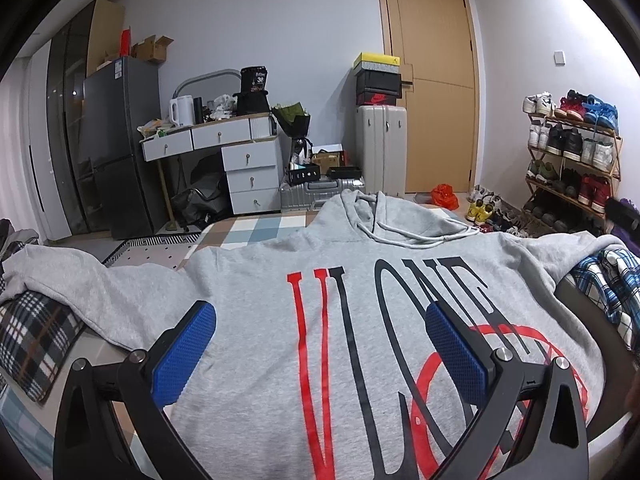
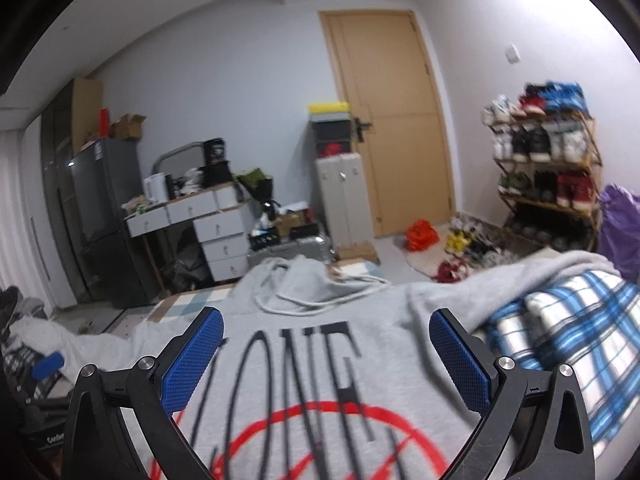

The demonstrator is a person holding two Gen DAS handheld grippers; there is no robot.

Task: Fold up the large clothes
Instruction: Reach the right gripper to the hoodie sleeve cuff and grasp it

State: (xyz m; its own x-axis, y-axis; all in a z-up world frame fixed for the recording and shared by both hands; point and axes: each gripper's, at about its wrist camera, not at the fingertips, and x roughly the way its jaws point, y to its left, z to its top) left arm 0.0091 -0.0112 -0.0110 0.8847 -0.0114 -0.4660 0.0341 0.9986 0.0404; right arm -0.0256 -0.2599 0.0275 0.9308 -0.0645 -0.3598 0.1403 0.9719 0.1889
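Spanning the bed from left to right, a grey hoodie lies flat with its printed front up, hood at the far end and hem nearest both cameras. Its left sleeve runs out over a dark plaid garment at the near left; its right sleeve drapes over a blue-and-white plaid garment at the right. Black and red lettering crosses the chest, above a red circle. White drawstrings trail from the hood. Beyond the bed, far across the room, stand a wooden door, a dark refrigerator at far left, a white desk and a shoe rack at far right.

Left gripper: jaws spread wide above the hoodie's chest, blue pads holding nothing. Right gripper: jaws likewise wide apart and empty, over the right half of the print; this view is motion-blurred.
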